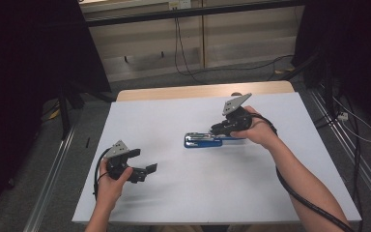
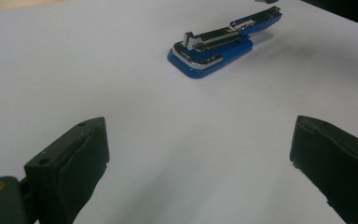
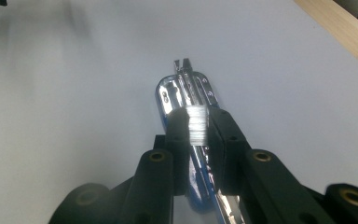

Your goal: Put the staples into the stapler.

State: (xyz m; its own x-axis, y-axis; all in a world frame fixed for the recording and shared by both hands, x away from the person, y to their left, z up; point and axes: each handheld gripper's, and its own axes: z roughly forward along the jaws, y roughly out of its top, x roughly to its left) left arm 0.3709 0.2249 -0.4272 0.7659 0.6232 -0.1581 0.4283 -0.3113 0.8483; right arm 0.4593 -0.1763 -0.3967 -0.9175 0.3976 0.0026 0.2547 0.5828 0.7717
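A blue stapler (image 1: 203, 140) lies near the middle of a white table (image 1: 183, 193), its long axis running left to right in the high view, with the right gripper (image 1: 221, 128) clamped on its right-hand end. The stapler's base is glossy blue plastic with a chromed front plate; above it, a silver metal staple channel (image 2: 212, 37) sits exposed and tilted up from the base, seen most clearly in the left gripper view. In the right gripper view, the 2 black jaws pinch a narrow bright strip of metal (image 3: 196, 123) between their pads, and the chromed nose of the stapler (image 3: 184, 91) pokes out beyond them. Glare washes out that strip, so its surface detail cannot be read. The rear of the stapler is covered by the jaws and the person's right hand (image 1: 258, 129). The left gripper (image 1: 144, 162) rests low at the table's near left, well apart from the stapler, jaws spread wide with nothing between them. A wooden table edge (image 1: 203, 90) shows along the far side.
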